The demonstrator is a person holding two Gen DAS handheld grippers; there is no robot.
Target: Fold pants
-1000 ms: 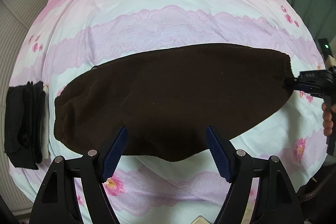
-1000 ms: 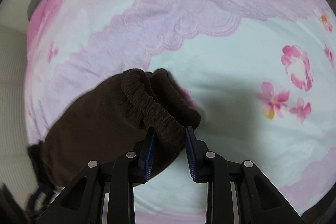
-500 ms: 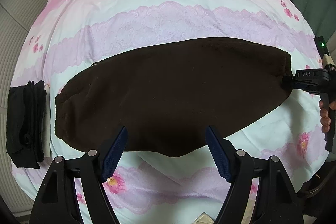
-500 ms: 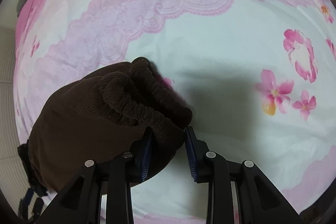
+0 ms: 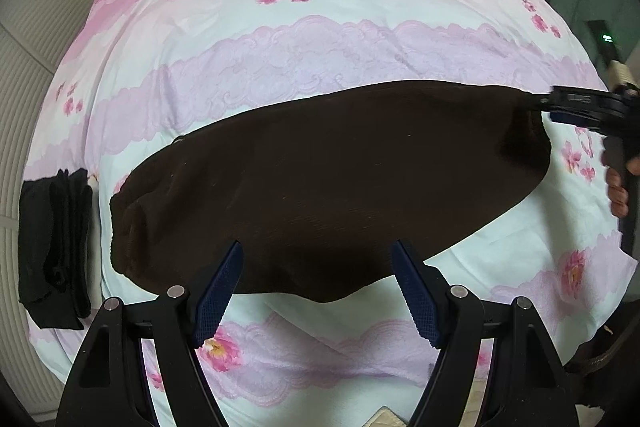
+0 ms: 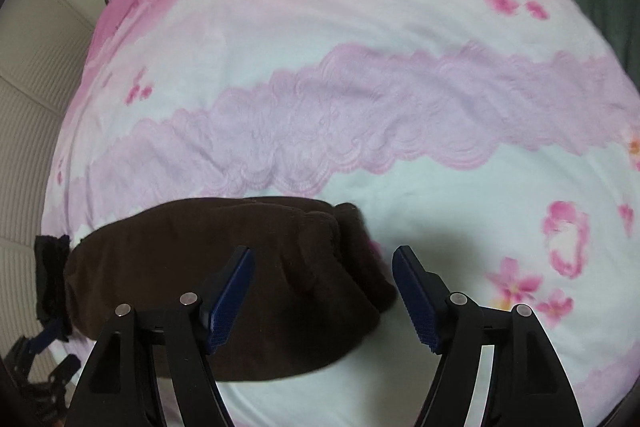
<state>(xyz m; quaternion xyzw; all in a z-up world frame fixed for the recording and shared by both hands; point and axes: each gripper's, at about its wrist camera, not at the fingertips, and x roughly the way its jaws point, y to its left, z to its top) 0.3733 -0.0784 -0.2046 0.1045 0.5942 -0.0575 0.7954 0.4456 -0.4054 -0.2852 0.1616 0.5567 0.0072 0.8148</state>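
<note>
Pants (image 5: pixel 332 187) flat across bed (image 5: pixel 320 47), ready for fold. Left gripper (image 5: pixel 316 291) spread at pants' 6 o'clock edge. Right gripper (image 6: pixel 322 293) spread over waistband, 3 o'clock end, holding nothing.

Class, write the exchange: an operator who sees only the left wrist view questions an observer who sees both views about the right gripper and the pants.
Operator: Is the right gripper clamped on the pants?
Observer: No. The right wrist view shows its jaws wide open, holding nothing.
Operator: How does the waistband lie?
Observer: Bunched in folds on the bedspread, just ahead of the open jaws.
</note>
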